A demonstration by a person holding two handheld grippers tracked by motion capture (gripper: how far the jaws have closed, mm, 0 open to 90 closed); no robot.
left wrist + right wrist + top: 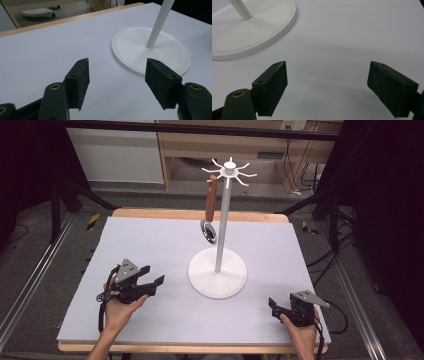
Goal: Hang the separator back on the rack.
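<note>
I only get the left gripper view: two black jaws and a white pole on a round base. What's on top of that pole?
Observer: The pole ends in a ring of white hooks.
Operator: Is anything hanging there?
Observer: Yes, a spoon with a brown handle hangs from a hook on the left side.
Operator: Where's the other gripper?
Observer: The right gripper is low over the table's near right corner, its jaws open and holding nothing.

A: The stand (218, 270) past the left fingers (78, 80) is plain white, base to hooks. The spoon (210, 215) has a brown handle and a silvery bowl.

B: And the sheet (150, 245) under the fingers is pale lavender-grey, unpatterned. The table (200, 213) edge is light wood. Both grippers, left (152, 285) and right (274, 306), are black with grey plates.
</note>
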